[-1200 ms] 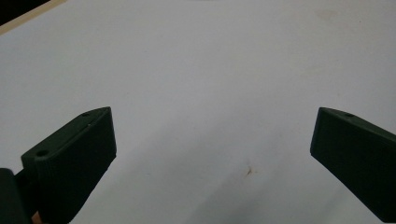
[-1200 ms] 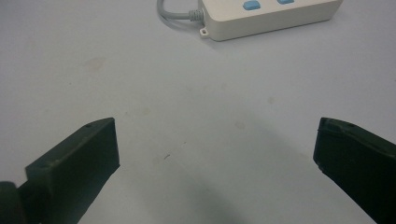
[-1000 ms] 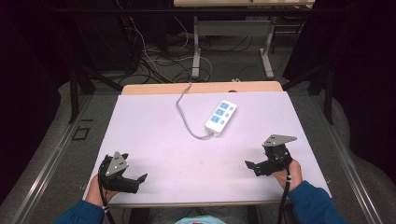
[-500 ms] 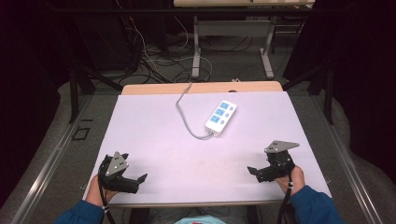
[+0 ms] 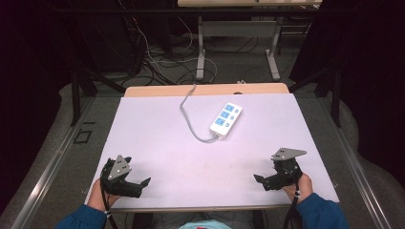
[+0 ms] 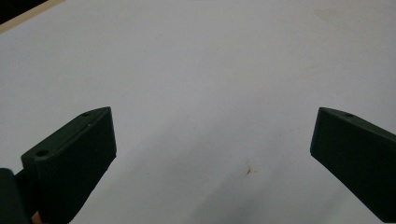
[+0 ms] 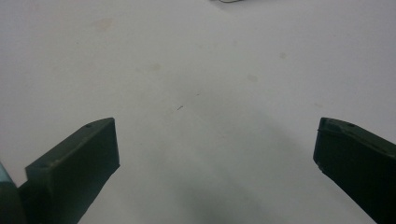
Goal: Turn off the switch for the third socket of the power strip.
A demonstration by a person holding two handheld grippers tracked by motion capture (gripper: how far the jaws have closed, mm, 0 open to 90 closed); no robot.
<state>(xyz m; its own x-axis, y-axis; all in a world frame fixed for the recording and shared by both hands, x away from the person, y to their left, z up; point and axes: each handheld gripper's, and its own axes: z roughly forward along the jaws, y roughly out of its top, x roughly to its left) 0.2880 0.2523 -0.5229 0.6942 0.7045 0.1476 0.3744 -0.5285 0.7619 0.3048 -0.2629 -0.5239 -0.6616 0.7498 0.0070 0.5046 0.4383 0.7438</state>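
Observation:
A white power strip [image 5: 226, 120] with blue sockets lies at the far middle of the white table [image 5: 191, 157]. Its grey cable [image 5: 187, 113] curls off over the back edge. My left gripper [image 5: 143, 182] rests near the front left corner, held in a hand, and points right. In its own view the left gripper [image 6: 212, 140] is open, with bare tabletop between the black fingers [image 6: 74, 158]. Near the front right, my right gripper [image 5: 259, 180] points left. The right gripper [image 7: 215, 149] is also open and holds nothing.
A tan wooden strip [image 5: 205, 89] runs along the table's back edge. Behind it stand metal table legs [image 5: 200, 47] and tangled cables [image 5: 157, 62] on the floor. Dark curtains close both sides.
The right gripper has drifted a little toward the table's front edge. The left gripper and the power strip have stayed put.

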